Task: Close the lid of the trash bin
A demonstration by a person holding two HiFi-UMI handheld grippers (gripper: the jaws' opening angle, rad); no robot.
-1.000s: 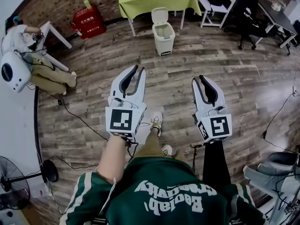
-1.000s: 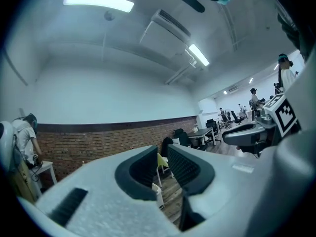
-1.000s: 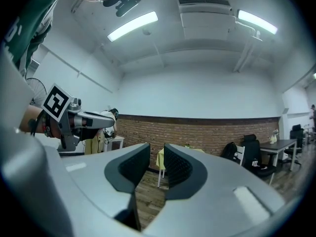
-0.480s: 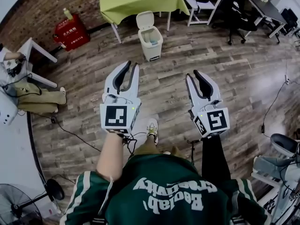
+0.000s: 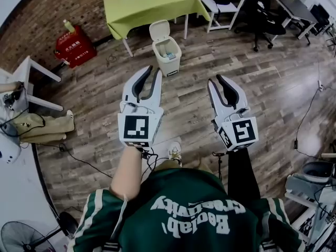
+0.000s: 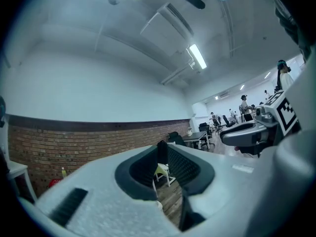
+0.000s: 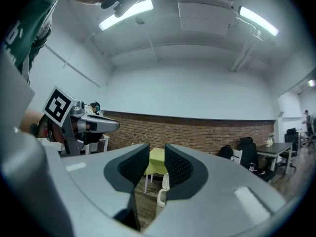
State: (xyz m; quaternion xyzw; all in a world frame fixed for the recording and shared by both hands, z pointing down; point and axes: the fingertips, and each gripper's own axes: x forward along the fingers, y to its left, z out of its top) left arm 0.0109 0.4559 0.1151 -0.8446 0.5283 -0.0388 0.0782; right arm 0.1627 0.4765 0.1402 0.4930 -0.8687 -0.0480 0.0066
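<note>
The white trash bin (image 5: pixel 166 54) stands on the wood floor in front of the green table (image 5: pixel 149 1), its lid (image 5: pixel 159 29) tipped up and open. Both grippers are held level, well short of the bin. My left gripper (image 5: pixel 154 69) points toward the bin, fingertips touching, nothing held. My right gripper (image 5: pixel 215 79) is beside it, open, with an empty gap between its pads. In the right gripper view the bin (image 7: pixel 161 194) shows through the right gripper (image 7: pixel 157 157), with the left gripper (image 7: pixel 94 125) at the side. The left gripper view shows the left gripper (image 6: pixel 162 147) shut.
A red crate (image 5: pixel 73 45) sits left of the table and a white chair (image 5: pixel 226 1) to its right. A black office chair (image 5: pixel 268 20) is farther right. A seated person's legs (image 5: pixel 42 127) and a floor cable (image 5: pixel 84 159) lie at the left.
Both grippers have been carried forward across the floor toward the bin, which now sits lower and larger in the head view. The lid stays up.
</note>
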